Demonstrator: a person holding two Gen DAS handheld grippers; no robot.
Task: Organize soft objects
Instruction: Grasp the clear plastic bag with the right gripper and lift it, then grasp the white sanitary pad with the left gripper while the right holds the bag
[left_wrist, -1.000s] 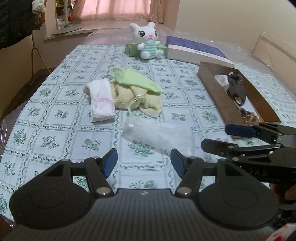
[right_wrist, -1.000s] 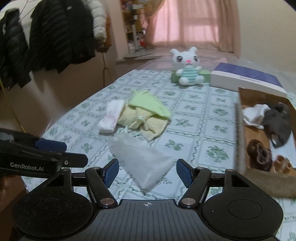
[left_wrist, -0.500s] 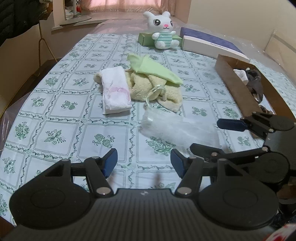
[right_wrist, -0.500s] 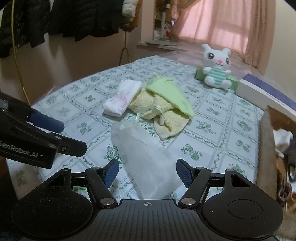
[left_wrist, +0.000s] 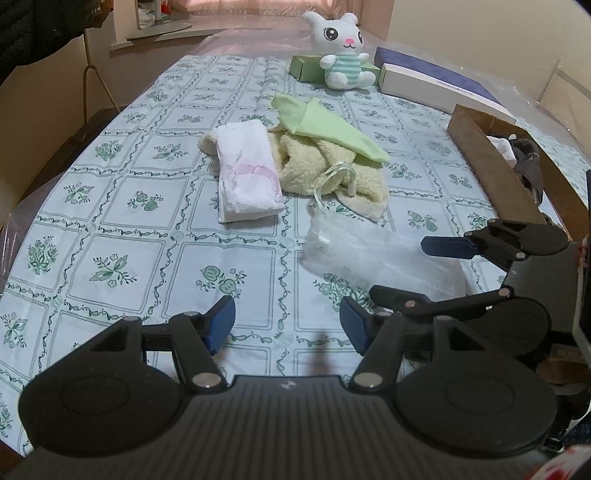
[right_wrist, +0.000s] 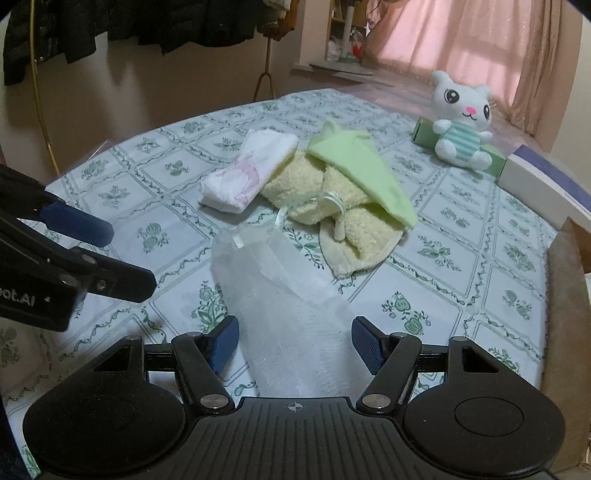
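On patterned tablecloth, translucent mesh pouch lies between right gripper's spread fingers, seemingly ungripped.

Both claws lower, right claw now straddling the mesh bag

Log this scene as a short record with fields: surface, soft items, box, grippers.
surface: table under a green-patterned cloth
soft items: mesh bag nearest; white cloth, yellow towel and green cloth bunched together; plush rabbit at far end
box: cardboard box, right edge, clothing inside
grippers: left gripper open, empty; right gripper open, astride mesh bag
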